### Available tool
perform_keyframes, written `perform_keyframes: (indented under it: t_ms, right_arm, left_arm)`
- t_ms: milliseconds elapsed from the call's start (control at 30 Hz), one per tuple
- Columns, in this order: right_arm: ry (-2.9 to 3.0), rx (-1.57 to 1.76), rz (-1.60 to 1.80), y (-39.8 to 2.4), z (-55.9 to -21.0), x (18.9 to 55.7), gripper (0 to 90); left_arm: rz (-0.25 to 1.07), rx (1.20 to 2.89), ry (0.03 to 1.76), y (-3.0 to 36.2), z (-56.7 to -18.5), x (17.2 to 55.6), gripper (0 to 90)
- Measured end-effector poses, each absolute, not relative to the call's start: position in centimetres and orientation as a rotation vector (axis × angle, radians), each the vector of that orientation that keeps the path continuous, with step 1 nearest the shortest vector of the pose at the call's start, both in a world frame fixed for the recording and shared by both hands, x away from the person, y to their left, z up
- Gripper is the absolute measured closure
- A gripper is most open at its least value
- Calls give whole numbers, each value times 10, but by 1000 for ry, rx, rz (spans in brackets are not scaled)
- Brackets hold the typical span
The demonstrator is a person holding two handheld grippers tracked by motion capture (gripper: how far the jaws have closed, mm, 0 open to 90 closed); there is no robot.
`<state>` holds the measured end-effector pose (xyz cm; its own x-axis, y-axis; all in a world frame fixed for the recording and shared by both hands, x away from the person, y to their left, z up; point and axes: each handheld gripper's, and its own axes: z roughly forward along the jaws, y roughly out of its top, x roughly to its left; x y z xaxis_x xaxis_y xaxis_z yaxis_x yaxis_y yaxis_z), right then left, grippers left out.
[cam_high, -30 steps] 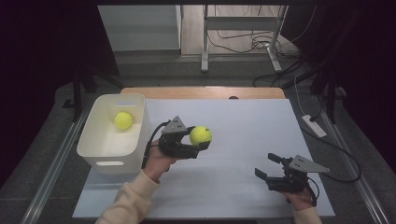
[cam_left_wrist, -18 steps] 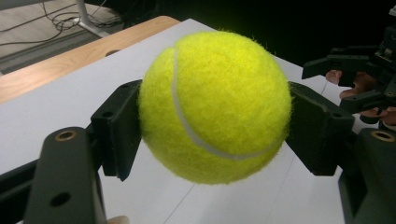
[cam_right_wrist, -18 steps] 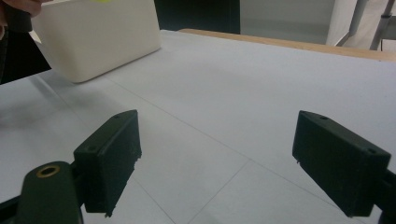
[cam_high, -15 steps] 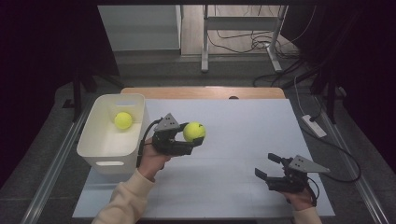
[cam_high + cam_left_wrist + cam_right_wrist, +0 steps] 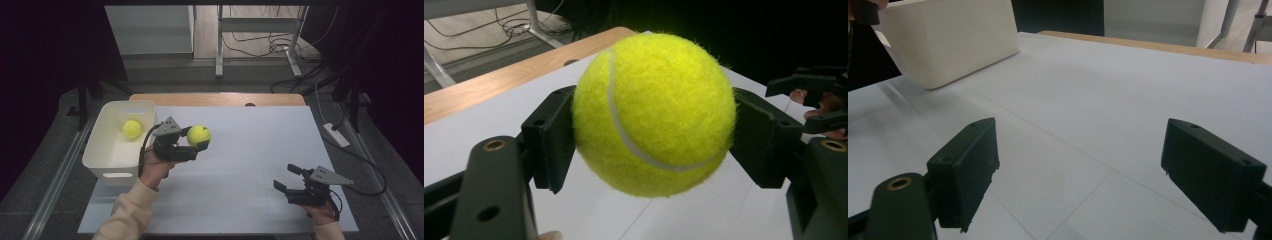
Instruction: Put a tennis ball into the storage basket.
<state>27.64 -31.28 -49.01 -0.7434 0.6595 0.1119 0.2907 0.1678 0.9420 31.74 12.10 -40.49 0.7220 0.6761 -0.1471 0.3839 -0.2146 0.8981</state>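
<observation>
Left gripper (image 5: 196,145), pinching the tennis ball (image 5: 199,135) above the desk (image 5: 260,150), is drifting toward 9 o'clock, nearing the white bin (image 5: 107,157) holding a second ball (image 5: 132,129), likely for drop-off; right gripper (image 5: 291,178) is resting spread at 5 o'clock.

Both hands hold tongs over the counter (image 5: 250,150), the left loaded, the right empty.

The left tongs (image 5: 199,141), held up by a hand in a cream sleeve (image 5: 131,214), clamp a tennis ball (image 5: 198,135) between both jaws above the counter. The right tongs (image 5: 287,178) sit low near the front right, jaws spread wide apart with nothing between them.
</observation>
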Motion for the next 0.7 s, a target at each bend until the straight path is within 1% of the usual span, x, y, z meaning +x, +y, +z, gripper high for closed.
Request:
perform_keyframes:
  t_ms: [700]
  right_arm:
    - [2131, 911, 1597, -312, -490, 277, 154]
  left_arm:
    - [392, 1813, 870, 141, -396, 319, 274]
